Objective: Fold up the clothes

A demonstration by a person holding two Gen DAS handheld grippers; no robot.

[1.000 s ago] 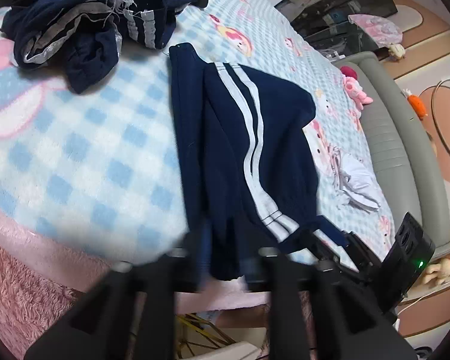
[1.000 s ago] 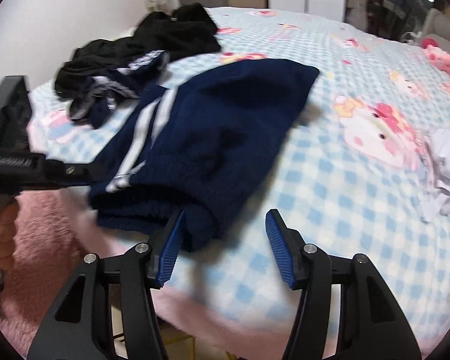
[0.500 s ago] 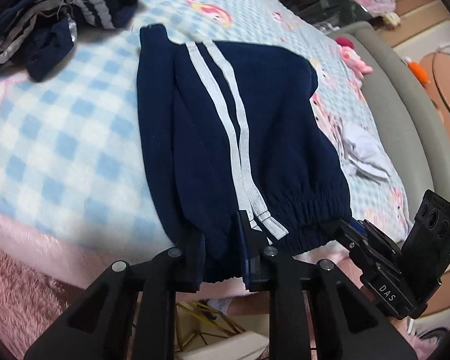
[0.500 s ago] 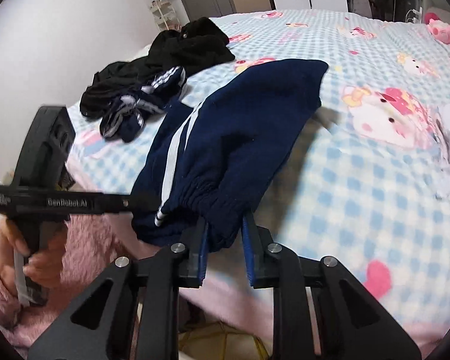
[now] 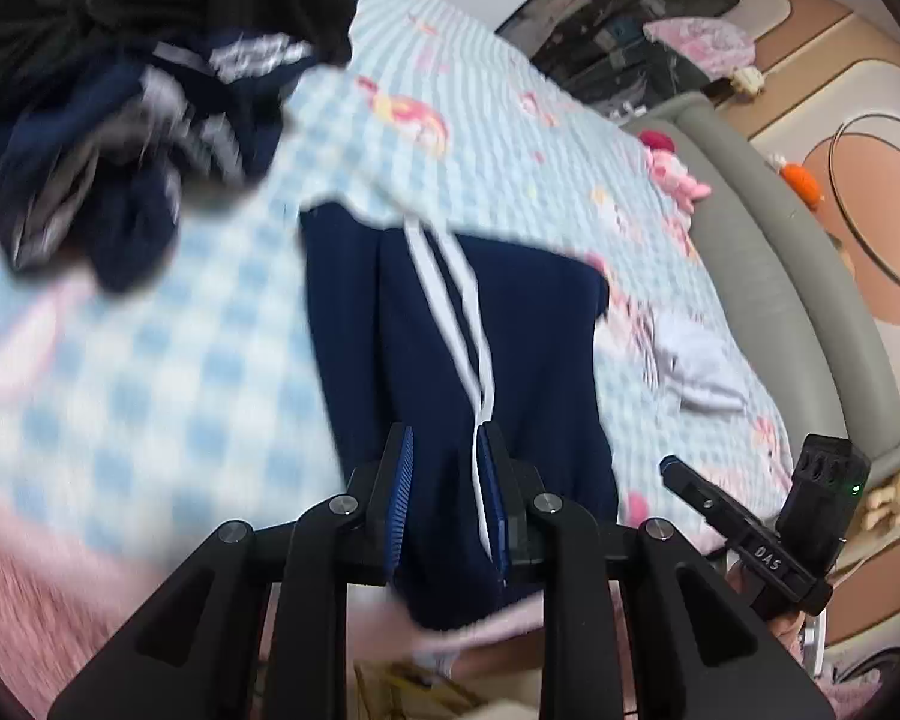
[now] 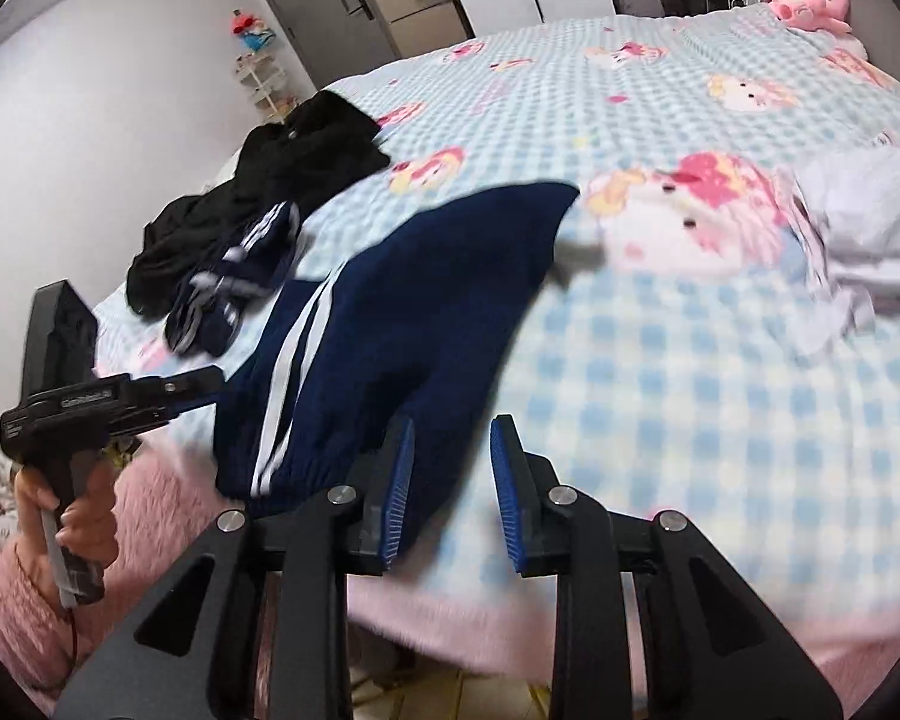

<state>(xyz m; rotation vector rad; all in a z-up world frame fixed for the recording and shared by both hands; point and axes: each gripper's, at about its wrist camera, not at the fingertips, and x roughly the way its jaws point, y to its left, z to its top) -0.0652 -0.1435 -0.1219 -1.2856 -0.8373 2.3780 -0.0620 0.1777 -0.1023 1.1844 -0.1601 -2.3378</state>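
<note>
Navy track pants (image 5: 510, 324) with two white side stripes lie on the blue checked bed, cuff end hanging over the near edge. My left gripper (image 5: 444, 474) is shut on the cuff end of the pants, cloth bunched between the blue pads. In the right wrist view the same pants (image 6: 402, 324) lie left of centre. My right gripper (image 6: 453, 480) is open, its left pad touching the pants' edge, nothing between the pads. The left gripper (image 6: 210, 378) shows there at the left, held by a hand.
A heap of black and navy clothes (image 5: 120, 90) lies at the far left of the bed, also seen in the right wrist view (image 6: 258, 210). A crumpled white garment (image 6: 858, 222) lies on the right. A pink plush toy (image 6: 810, 0) sits far back. The bed's pink fleece edge (image 6: 510, 618) is near.
My right gripper has opened and let go of the pants' cuff. My left gripper stays shut on the cuff end and has shifted; the pants now lie flatter on the bed.
</note>
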